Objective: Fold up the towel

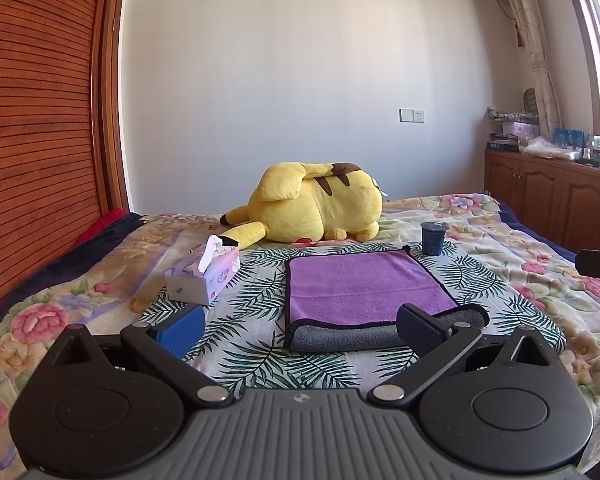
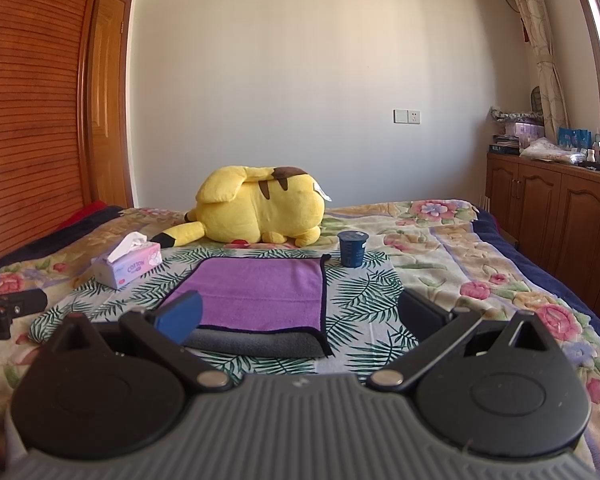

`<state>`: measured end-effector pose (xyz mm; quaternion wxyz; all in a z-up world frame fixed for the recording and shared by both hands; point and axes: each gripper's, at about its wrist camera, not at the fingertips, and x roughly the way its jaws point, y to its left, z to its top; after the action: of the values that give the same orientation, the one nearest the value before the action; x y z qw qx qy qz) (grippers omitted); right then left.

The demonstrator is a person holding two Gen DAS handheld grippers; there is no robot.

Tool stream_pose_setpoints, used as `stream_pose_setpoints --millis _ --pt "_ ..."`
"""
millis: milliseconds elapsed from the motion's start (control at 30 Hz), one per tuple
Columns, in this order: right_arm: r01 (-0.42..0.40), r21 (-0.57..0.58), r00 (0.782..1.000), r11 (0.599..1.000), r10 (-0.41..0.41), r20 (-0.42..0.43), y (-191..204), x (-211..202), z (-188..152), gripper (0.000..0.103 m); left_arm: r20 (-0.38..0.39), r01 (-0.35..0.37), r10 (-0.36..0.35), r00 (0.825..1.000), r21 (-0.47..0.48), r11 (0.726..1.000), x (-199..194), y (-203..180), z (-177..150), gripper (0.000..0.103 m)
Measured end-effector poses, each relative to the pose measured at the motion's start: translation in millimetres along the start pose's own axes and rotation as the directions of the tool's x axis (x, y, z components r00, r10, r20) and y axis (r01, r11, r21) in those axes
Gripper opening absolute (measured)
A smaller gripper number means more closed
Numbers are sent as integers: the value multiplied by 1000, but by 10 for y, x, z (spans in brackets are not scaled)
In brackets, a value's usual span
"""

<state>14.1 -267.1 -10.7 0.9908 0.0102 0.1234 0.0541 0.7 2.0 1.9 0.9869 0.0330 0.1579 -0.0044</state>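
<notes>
A purple towel with a dark border and grey underside lies folded flat on a leaf-print cloth on the bed; its grey folded edge faces me. It also shows in the right wrist view. My left gripper is open and empty, just short of the towel's near edge, its right finger over the near right corner. My right gripper is open and empty, its left finger over the towel's near left part. The left gripper's body shows at the left edge of the right wrist view.
A tissue box stands left of the towel, and a dark blue cup stands at its far right corner. A yellow plush toy lies behind. Wooden cabinets line the right side, and a wooden wardrobe the left.
</notes>
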Motion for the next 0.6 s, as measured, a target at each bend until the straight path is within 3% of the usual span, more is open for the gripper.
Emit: stream_pose_setpoints --millis 600 --pt "0 0 1000 1000 0 0 -2 3 1 103 -1 1 -1 1000 0 1000 2 -15 -8 87"
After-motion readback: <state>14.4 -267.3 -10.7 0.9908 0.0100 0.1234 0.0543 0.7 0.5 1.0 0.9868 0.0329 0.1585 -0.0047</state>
